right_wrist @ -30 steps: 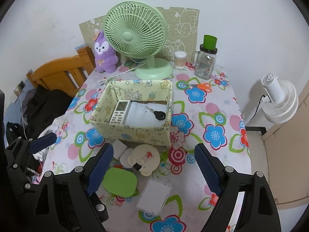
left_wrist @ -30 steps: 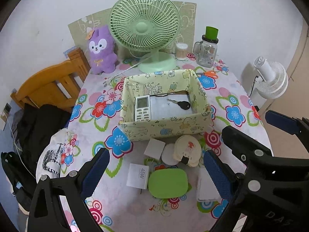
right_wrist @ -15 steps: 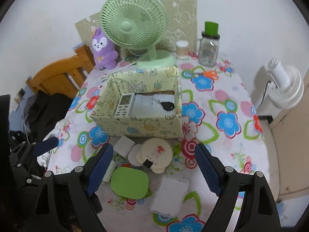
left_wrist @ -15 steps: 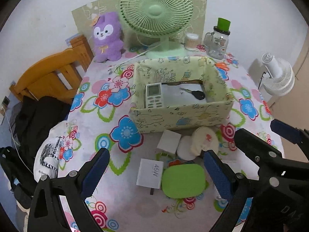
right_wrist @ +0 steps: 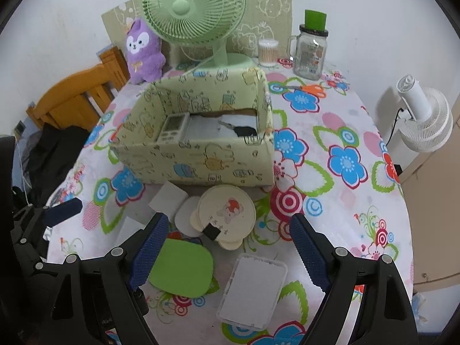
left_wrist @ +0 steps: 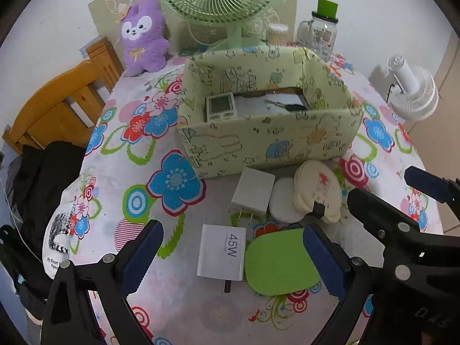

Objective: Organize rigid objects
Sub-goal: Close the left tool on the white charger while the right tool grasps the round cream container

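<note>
Above the green lid (left_wrist: 280, 261), both hand-held grippers tilted steeply down, jaws wide.

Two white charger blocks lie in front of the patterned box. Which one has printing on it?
The white charger beside the green case, marked 45W. The other white charger, nearer the patterned box, is blank.

A plain white wall (right_wrist: 373, 14) backs the counter (right_wrist: 345, 201), which wears a cloth of bright flowers. A wooden chair (left_wrist: 57, 109) stands at its left edge with dark clothing (left_wrist: 43, 178) below it. A white fan (right_wrist: 425, 123) stands to the right, under even light.
</note>
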The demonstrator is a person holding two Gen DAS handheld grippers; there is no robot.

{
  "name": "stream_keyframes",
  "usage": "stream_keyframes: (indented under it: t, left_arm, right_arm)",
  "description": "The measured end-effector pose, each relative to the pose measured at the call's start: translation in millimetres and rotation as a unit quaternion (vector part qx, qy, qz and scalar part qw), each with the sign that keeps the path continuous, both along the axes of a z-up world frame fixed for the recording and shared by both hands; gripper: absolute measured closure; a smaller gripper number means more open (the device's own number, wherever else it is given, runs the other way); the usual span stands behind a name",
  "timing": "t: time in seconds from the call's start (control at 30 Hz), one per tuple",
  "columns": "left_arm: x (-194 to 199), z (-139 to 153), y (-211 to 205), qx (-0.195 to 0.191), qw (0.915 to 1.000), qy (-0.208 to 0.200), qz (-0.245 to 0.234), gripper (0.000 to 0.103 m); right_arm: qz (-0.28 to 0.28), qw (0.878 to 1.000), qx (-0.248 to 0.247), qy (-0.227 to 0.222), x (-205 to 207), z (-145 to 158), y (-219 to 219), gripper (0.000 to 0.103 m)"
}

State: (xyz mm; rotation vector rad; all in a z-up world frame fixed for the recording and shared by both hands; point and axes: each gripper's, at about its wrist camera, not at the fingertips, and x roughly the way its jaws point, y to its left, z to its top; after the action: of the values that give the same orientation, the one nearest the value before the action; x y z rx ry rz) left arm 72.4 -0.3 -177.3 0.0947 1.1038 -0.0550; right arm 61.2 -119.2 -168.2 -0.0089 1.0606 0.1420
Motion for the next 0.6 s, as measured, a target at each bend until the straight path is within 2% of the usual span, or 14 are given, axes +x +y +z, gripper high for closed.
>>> stream_keyframes:
  t: [0.6]
  left_arm:
    - [1, -42, 11, -0.019, 0.9990, 0.039, 0.012, 0.004]
  right_arm:
    - [0.007, 0.999, -0.015, 0.030, 3, -41, 5, 0.015]
